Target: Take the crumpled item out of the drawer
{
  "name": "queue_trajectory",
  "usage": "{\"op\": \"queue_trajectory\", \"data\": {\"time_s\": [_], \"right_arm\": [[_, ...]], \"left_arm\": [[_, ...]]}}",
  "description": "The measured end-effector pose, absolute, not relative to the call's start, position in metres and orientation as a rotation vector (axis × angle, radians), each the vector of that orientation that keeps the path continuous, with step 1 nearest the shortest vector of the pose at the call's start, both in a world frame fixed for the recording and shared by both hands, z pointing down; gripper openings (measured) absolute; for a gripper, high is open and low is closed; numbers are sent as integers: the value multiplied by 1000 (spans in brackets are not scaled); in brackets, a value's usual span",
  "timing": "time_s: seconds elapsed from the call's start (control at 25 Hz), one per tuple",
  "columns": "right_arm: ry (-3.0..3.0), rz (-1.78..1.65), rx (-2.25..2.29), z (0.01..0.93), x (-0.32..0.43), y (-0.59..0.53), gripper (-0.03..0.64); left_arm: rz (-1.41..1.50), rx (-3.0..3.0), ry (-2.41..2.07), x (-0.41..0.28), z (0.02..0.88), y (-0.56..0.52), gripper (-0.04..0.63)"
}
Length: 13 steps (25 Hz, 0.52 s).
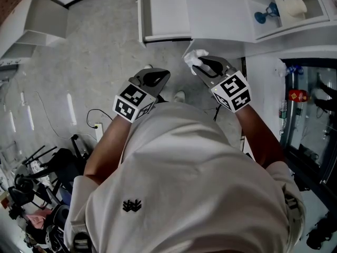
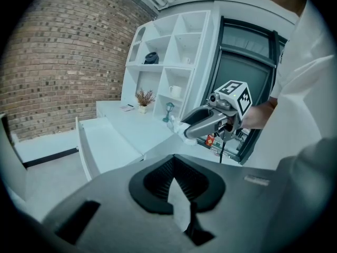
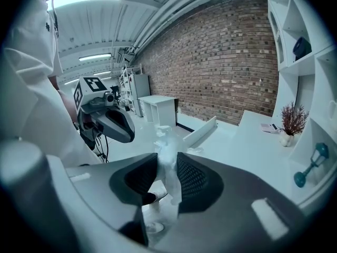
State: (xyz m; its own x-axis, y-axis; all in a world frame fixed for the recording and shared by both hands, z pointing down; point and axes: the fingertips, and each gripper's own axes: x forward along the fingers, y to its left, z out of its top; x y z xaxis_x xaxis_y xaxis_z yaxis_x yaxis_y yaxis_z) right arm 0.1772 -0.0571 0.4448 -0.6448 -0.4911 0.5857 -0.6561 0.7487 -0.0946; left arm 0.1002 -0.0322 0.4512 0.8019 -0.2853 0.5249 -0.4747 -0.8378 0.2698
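My right gripper (image 1: 199, 63) is shut on the crumpled white item (image 1: 193, 56) and holds it in the air, just in front of the white cabinet and clear of the open drawer (image 1: 142, 16). In the right gripper view the crumpled item (image 3: 167, 159) sticks up between the pads. The left gripper view shows that same item (image 2: 178, 128) at the right gripper's tip, beside the pulled-out drawer (image 2: 82, 147). My left gripper (image 1: 158, 74) hovers over the floor to the left of it, jaws together with nothing between them.
On the cabinet's shelf stand a blue lamp figurine (image 1: 265, 12) and a white cup (image 1: 293, 4). A glass-door cabinet (image 1: 310, 107) stands at the right. Cables and gear (image 1: 47, 178) lie on the floor at lower left. A white table (image 1: 45, 20) is at upper left.
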Motion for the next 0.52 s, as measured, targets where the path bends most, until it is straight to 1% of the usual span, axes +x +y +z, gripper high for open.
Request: {"op": "queue_trajectory", "data": {"time_s": [0.52], "right_arm": [[-2415, 431, 828, 449, 169, -57, 129]], "left_arm": [[664, 2581, -577, 96, 453, -36, 6]]}}
